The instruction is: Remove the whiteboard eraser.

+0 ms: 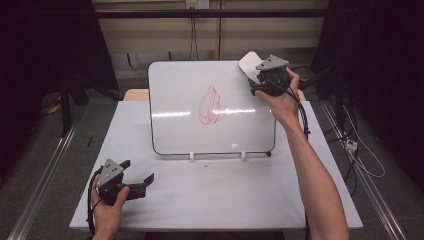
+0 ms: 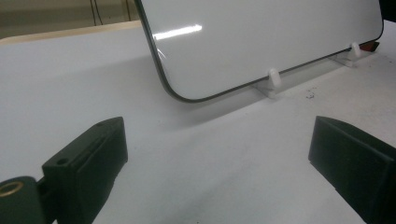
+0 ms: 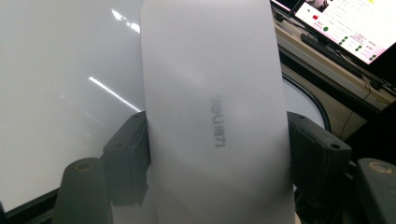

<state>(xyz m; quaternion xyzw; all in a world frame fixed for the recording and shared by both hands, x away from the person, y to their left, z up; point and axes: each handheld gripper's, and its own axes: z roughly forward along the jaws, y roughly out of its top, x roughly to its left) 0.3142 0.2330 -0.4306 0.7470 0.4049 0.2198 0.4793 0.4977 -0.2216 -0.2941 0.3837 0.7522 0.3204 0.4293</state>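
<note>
A whiteboard (image 1: 190, 85) with a red scribble (image 1: 211, 106) at its middle leans tilted on two white clips on the table. My right gripper (image 1: 254, 76) is at the board's top right corner, shut on a white eraser (image 1: 248, 62). In the right gripper view the eraser (image 3: 219, 116) stands upright between the two black jaws, which press on its sides, with the board (image 3: 60, 93) behind it at the left. My left gripper (image 1: 137, 176) rests near the table's front left, open and with nothing in it. In the left gripper view its jaws stand wide apart before the board's lower edge (image 2: 261, 42).
The white table (image 1: 210, 195) has bare room in front of the board. Two white clips (image 1: 192, 156) (image 1: 243, 155) hold the board's lower edge. A monitor (image 3: 350, 28) and cables lie behind the table at the right. Metal rails run along both sides of the floor.
</note>
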